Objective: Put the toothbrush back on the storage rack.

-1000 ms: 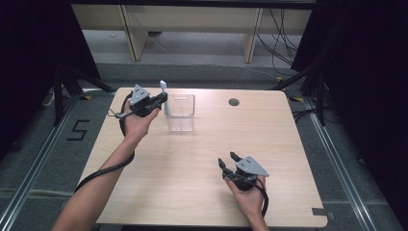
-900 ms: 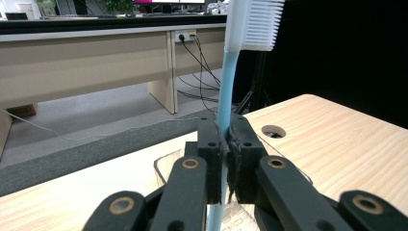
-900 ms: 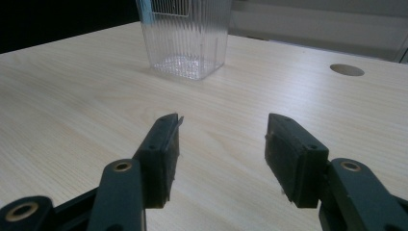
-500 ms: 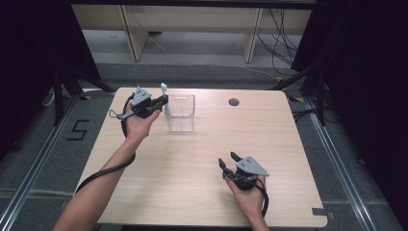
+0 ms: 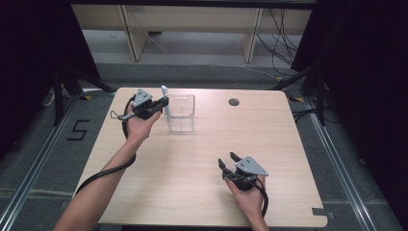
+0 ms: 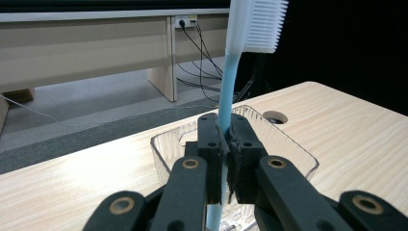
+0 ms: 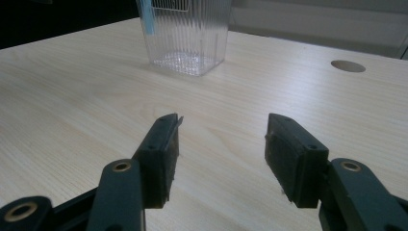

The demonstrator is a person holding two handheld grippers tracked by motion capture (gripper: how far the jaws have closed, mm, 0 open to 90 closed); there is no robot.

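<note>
A light blue toothbrush (image 6: 230, 72) with white bristles stands upright in my left gripper (image 6: 225, 139), whose jaws are shut on its handle. The brush (image 5: 165, 98) hangs at the left rim of a clear ribbed plastic cup (image 5: 181, 113) at the table's far middle, bristles up; the left gripper (image 5: 161, 103) is just left of the cup. In the left gripper view the cup (image 6: 284, 149) sits right behind the jaws. My right gripper (image 5: 227, 161) rests near the front right of the table, open with nothing between its jaws (image 7: 221, 154). The cup (image 7: 190, 33) stands far ahead of it.
The light wooden table (image 5: 202, 192) has a round cable hole (image 5: 234, 102) at the far right. Beyond the far edge are a bench frame (image 5: 192, 19) and cables on the floor. Dark curtains flank both sides.
My left gripper has shifted slightly away from me and right with the toothbrush, bringing it up to the cup's left rim. The right gripper has stayed put.
</note>
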